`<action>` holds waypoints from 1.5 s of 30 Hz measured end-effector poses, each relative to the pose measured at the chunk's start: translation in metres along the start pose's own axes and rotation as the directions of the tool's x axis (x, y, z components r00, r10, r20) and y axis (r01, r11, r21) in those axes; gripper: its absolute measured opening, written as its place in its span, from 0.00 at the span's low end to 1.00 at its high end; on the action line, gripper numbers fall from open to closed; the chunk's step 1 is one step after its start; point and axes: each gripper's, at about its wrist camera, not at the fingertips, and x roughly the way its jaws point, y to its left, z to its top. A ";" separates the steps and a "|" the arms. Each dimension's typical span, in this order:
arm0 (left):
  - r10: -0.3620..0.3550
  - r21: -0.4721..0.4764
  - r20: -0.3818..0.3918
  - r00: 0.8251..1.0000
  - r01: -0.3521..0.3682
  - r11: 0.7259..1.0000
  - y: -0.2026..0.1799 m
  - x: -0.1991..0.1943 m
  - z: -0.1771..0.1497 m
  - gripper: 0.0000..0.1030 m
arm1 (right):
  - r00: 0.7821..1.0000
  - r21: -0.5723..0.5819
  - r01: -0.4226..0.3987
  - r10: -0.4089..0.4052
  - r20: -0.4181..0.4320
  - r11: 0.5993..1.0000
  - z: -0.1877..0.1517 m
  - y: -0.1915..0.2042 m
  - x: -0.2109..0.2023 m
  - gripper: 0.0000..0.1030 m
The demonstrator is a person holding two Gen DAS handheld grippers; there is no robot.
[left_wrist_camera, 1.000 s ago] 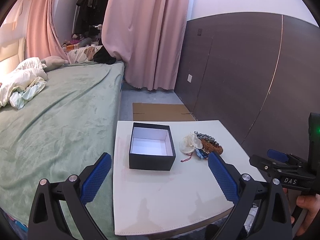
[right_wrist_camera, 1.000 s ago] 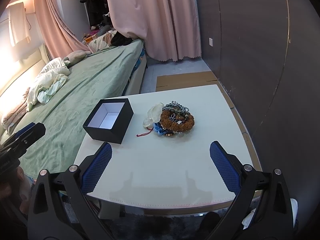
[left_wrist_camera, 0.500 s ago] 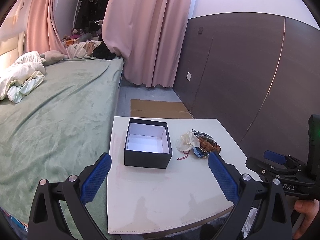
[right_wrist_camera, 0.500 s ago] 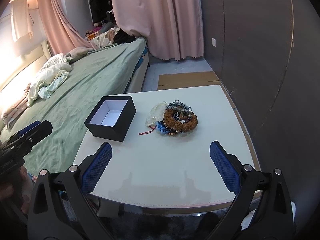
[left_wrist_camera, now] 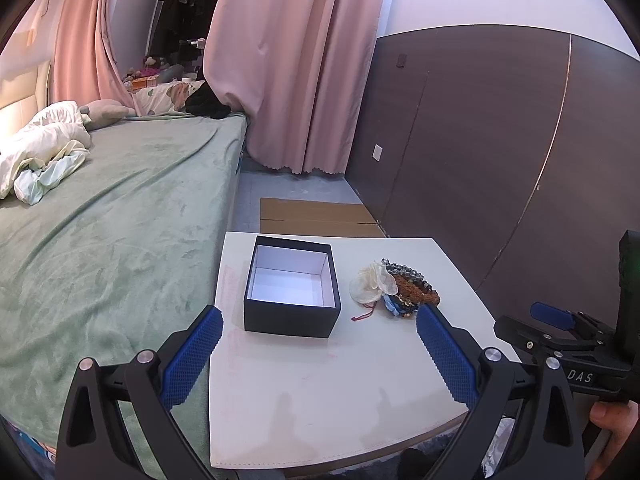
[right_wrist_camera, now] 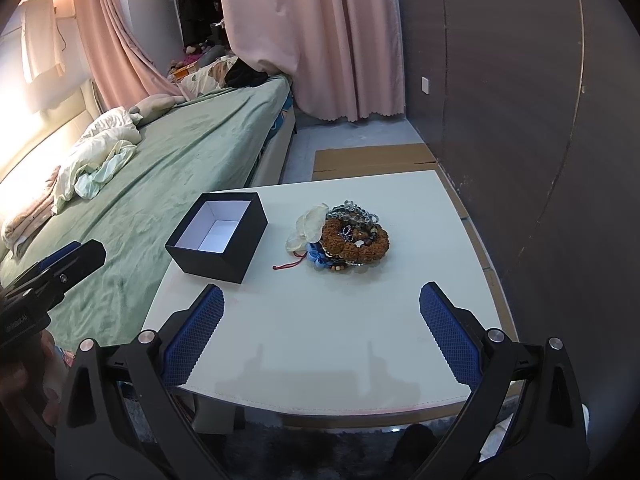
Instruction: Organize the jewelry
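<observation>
— Any writing?
— "DAS" on my right gripper (left_wrist_camera: 560, 330), seen from the left view.
— Count things.
— One black box (right_wrist_camera: 218, 236), white inside, open; one jewelry heap (right_wrist_camera: 344, 236): brown bead ring, grey chain, blue beads, pale shell, red cord.
— Where?
— On the table (right_wrist_camera: 320, 340), just right of the box.
— Your jaws?
— Left gripper (left_wrist_camera: 320, 350) and right both spread wide, holding nothing.

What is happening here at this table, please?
A person holds two grippers above a white table, about to sort jewelry. The left gripper and right gripper are both open and hold nothing. A black box stands open with nothing visible inside, and the pile of jewelry lies beside it, untouched.
</observation>
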 end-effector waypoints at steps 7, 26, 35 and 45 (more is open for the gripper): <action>-0.002 0.004 0.001 1.000 0.002 1.000 -0.003 0.001 -0.001 0.92 | 1.000 0.003 0.005 -0.005 0.001 1.000 -0.001 -0.003 -0.002 0.95; -0.023 0.000 -0.012 1.000 0.023 1.000 -0.015 0.016 0.000 0.92 | 1.000 0.040 0.022 -0.022 0.001 0.999 0.004 -0.019 0.001 0.95; -0.067 0.012 -0.045 0.997 0.068 0.998 -0.036 0.046 0.004 0.91 | 0.999 0.181 0.040 -0.036 -0.027 0.983 0.012 -0.063 0.012 0.95; -0.115 0.064 -0.107 0.988 0.122 0.990 -0.063 0.093 0.002 0.79 | 0.998 0.338 -0.007 0.028 -0.059 0.941 0.021 -0.110 0.032 0.95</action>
